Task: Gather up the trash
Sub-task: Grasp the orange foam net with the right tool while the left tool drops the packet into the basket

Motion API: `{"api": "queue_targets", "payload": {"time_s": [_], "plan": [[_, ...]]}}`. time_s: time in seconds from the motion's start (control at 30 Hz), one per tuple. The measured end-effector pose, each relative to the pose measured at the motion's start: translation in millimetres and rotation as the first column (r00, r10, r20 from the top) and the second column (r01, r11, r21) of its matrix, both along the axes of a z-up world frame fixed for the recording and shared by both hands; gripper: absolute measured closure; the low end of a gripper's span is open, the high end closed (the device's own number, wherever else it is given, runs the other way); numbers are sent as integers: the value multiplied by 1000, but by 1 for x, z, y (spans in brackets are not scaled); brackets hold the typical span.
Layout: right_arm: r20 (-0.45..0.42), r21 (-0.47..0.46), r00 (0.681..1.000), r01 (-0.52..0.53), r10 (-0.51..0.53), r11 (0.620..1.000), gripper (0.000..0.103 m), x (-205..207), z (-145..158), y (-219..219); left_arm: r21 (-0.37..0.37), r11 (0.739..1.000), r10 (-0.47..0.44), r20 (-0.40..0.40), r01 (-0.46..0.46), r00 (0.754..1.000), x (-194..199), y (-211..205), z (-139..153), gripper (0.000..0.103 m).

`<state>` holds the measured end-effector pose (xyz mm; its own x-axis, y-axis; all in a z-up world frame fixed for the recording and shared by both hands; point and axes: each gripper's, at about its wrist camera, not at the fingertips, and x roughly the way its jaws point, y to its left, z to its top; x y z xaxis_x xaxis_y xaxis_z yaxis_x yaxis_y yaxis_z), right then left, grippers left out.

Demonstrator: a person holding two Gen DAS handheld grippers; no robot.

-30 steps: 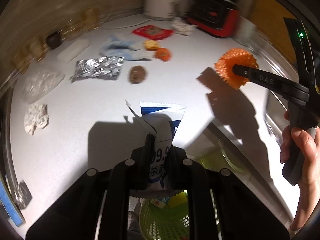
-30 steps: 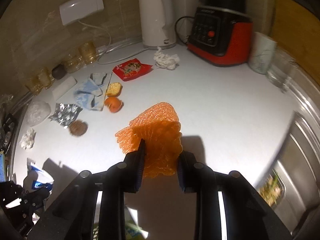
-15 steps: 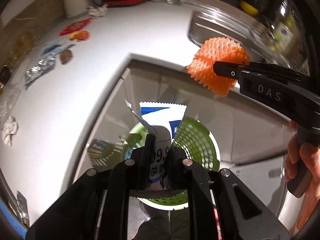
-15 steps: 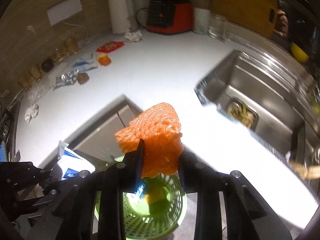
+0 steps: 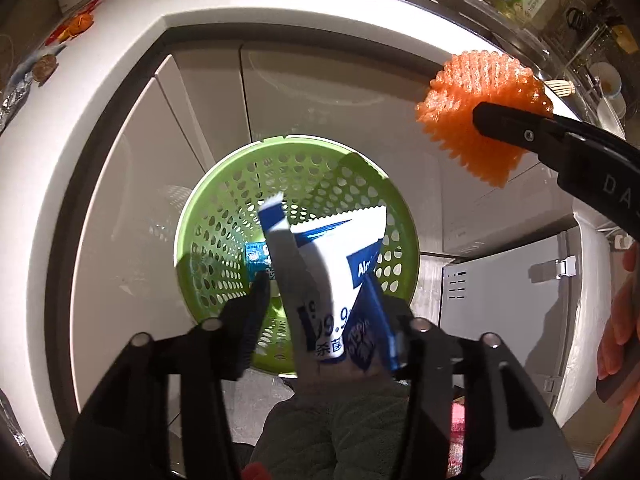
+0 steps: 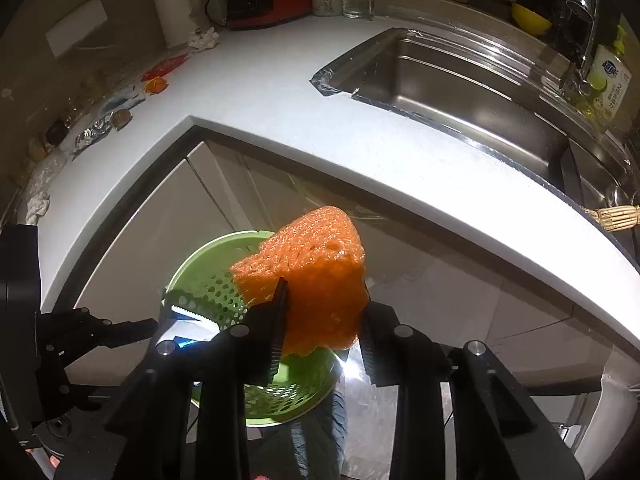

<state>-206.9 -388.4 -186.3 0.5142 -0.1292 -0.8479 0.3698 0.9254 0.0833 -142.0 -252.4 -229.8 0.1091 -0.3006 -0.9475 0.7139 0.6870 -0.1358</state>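
Observation:
A white and blue wrapper (image 5: 336,264) stands between the jaws of my left gripper (image 5: 324,292), which are opening. It leans on the right finger; the left finger is clear of it. Straight below sits a round green perforated basket (image 5: 224,216) on the floor, with a small blue packet inside. My right gripper (image 6: 324,292) holds an orange foam net (image 6: 316,264) above the basket's (image 6: 200,280) right side. Its jaws are starting to open, with both pads still against the net. In the left wrist view the net (image 5: 480,92) is at upper right.
The white countertop (image 6: 260,92) wraps around the corner above the basket, over beige cabinet doors (image 5: 132,208). More litter lies on it at the far left: foil (image 6: 94,136), an orange scrap (image 6: 156,86), crumpled tissue (image 6: 204,38). A steel sink (image 6: 448,84) is at right.
Both grippers swung off the countertop and down over the green basket. The left jaws have spread and the wrapper has tipped to the right. The orange net stays in the right gripper.

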Motion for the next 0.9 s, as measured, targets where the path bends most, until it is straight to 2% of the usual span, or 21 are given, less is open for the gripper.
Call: {"api": "queue_targets", "payload": {"time_s": [0.13,0.37,0.6,0.67,0.7,0.73,0.8,0.83,0.9], "plan": [[2,4,1000,7,-7,1000,69,-2,0,-1,-11,1000,0,5,0,1000,0,1,4,37],[10,4,1000,-22,22,1000,69,1,3,3,-36,999,29,45,-28,999,7,10,25,30],[0,18,992,-126,126,992,66,9,-5,25,-77,992,112,137,-102,984,14,34,61,17],[-10,34,987,-161,162,986,61,13,-11,34,-87,988,143,153,-131,978,17,43,70,14],[-15,38,984,-175,176,984,50,15,-14,37,-90,985,158,157,-145,975,19,47,73,13],[-22,40,982,-189,190,981,30,17,-17,41,-91,983,170,163,-157,972,21,50,75,12],[-32,26,978,-203,204,979,10,20,-19,47,-90,979,199,170,-185,965,25,55,79,12],[-33,18,977,-211,212,977,6,22,-18,48,-92,976,209,173,-196,962,27,58,81,12],[-33,7,973,-229,230,973,4,27,-15,51,-95,970,237,176,-223,956,32,64,83,12]]}}
